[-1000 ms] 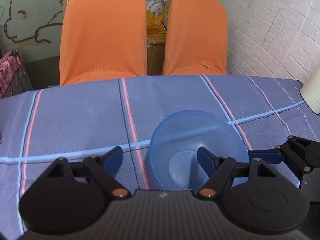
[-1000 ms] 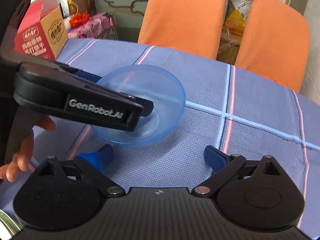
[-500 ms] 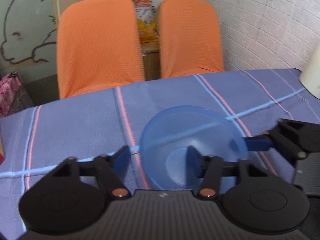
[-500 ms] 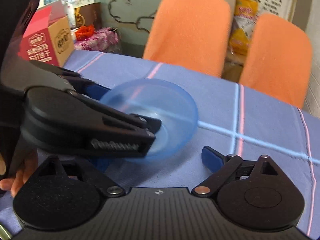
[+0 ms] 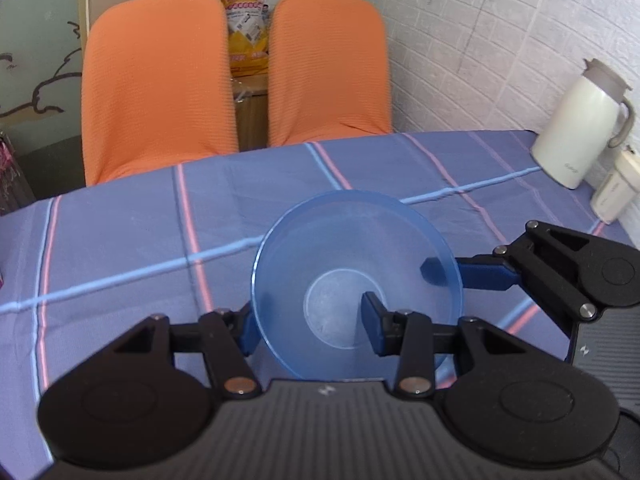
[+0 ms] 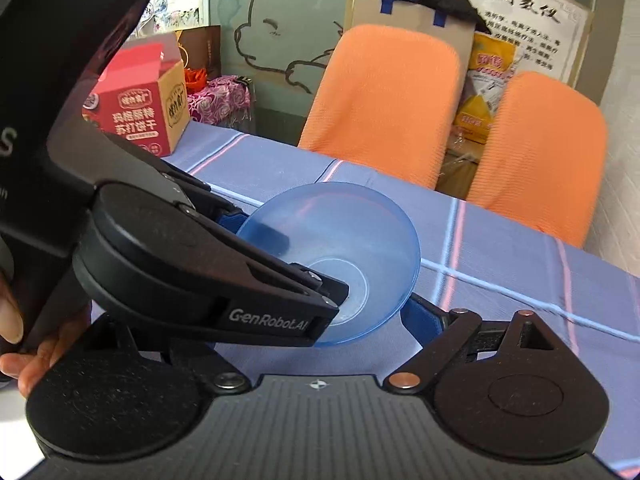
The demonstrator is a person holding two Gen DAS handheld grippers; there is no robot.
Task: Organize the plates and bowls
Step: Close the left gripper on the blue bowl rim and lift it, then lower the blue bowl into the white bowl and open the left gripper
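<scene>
A translucent blue bowl (image 5: pixel 356 240) hangs tilted just above the striped tablecloth (image 5: pixel 120 240). My left gripper (image 5: pixel 310 320) is shut on its near wall, with one finger outside the rim and the other inside, near the base. In the right wrist view the same bowl (image 6: pixel 360 232) sits ahead of my right gripper (image 6: pixel 292 332), which is open. The right gripper's right finger (image 6: pixel 420 316) lies under the bowl's rim, and its left finger is hidden behind the left gripper (image 6: pixel 308 268). That finger (image 5: pixel 480 272) also shows from the right in the left wrist view, its tip visible through the bowl.
Two orange chairs (image 5: pixel 156 88) (image 5: pixel 328 68) stand at the table's far edge. A white jug (image 5: pixel 576 128) and a small white container (image 5: pixel 614 196) stand at the right by the brick wall. A red carton (image 6: pixel 136 108) stands far left. A hand (image 6: pixel 12 320) holds the left gripper.
My left gripper's fingers have narrowed onto the bowl's wall, and the bowl has risen off the cloth and tilted. The right gripper has come in close beneath the bowl.
</scene>
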